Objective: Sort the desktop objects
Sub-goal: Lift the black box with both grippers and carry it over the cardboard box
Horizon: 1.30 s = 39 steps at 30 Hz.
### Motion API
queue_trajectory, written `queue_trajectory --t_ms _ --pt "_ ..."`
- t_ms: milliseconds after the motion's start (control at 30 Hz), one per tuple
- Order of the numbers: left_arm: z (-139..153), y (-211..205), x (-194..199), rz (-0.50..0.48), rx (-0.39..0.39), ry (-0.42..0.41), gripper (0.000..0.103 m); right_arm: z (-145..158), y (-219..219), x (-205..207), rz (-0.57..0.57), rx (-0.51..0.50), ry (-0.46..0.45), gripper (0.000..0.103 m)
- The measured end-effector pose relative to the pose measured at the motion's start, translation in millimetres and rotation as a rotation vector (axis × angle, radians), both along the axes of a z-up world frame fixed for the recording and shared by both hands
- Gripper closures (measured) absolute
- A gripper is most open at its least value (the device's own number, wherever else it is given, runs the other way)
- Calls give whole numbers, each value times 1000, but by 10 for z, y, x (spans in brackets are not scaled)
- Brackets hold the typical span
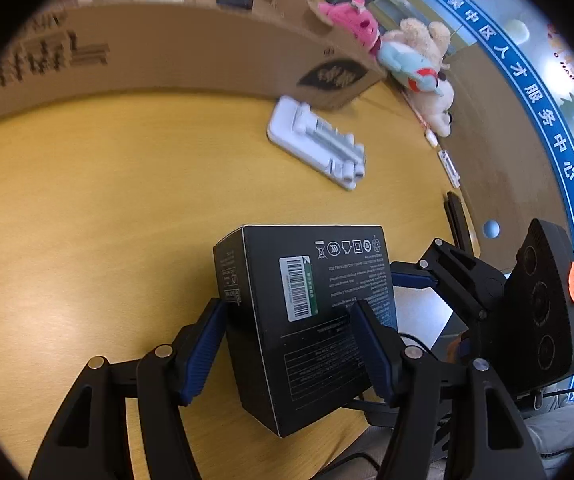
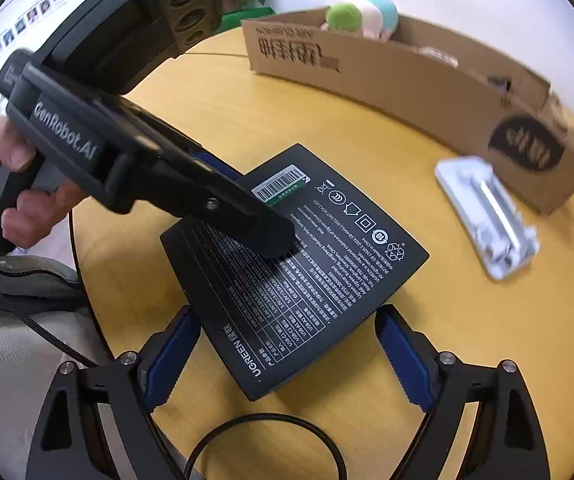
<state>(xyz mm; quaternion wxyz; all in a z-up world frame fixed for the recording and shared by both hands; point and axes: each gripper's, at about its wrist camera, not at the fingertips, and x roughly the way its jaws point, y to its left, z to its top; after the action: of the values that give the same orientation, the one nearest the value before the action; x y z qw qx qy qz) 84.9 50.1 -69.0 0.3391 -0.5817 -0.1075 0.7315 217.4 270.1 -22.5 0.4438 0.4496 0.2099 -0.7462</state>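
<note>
A black flat product box point(image 1: 307, 320) with white print and a barcode label is tilted over the yellow table point(image 1: 107, 208). My left gripper point(image 1: 291, 340) is shut on it, one blue pad against its narrow side and the other lying on the printed face. In the right wrist view a hand holds that left gripper point(image 2: 247, 200), whose upper finger presses on the black box point(image 2: 327, 280). My right gripper point(image 2: 287, 344) is open, its blue pads standing clear on either side of the box's near corner.
A long open cardboard carton point(image 1: 167, 60) lies across the back of the table with small items inside. A white folding stand point(image 1: 319, 144) lies in front of it. Plush toys point(image 1: 419, 60) sit at the far right edge. A black cable point(image 2: 267, 440) loops near the right gripper.
</note>
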Motion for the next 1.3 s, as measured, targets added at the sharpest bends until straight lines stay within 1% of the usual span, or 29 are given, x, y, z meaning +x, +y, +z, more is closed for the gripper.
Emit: queue_trajectory --t_ms 67,167,233,333,533,767,967,1067,1200,1300 --pt "133 -54 -30 19 3 43 39 104 2 -42 -5 -34 19 14" --pt "331 -111 -97 31 -4 110 39 282 -108 -116 -9 -61 52 14" --pt "467 -133 -160 40 -6 156 39 359 -242 -228 -10 -79 74 14" --pt "665 -175 -274 57 6 211 39 566 -360 -375 -12 -104 122 14" --pt "1240 -271 -478 78 -3 375 39 985 -693 -728 21 -146 258 15" --pt "1923 -298 -702 105 2 560 39 1688 -821 -998 61 -192 433 15" --pt "2345 -348 -884 134 22 665 39 2142 -928 -1226 82 -231 522 15" --pt "2490 -402 -975 151 30 700 39 2349 -1011 -1358 94 -253 551 15" --pt "2599 -484 -1133 155 38 724 39 2518 -1144 -1512 110 -260 576 15" --pt "2614 -554 -1233 168 43 735 39 2596 -1245 -1611 126 -261 578 15"
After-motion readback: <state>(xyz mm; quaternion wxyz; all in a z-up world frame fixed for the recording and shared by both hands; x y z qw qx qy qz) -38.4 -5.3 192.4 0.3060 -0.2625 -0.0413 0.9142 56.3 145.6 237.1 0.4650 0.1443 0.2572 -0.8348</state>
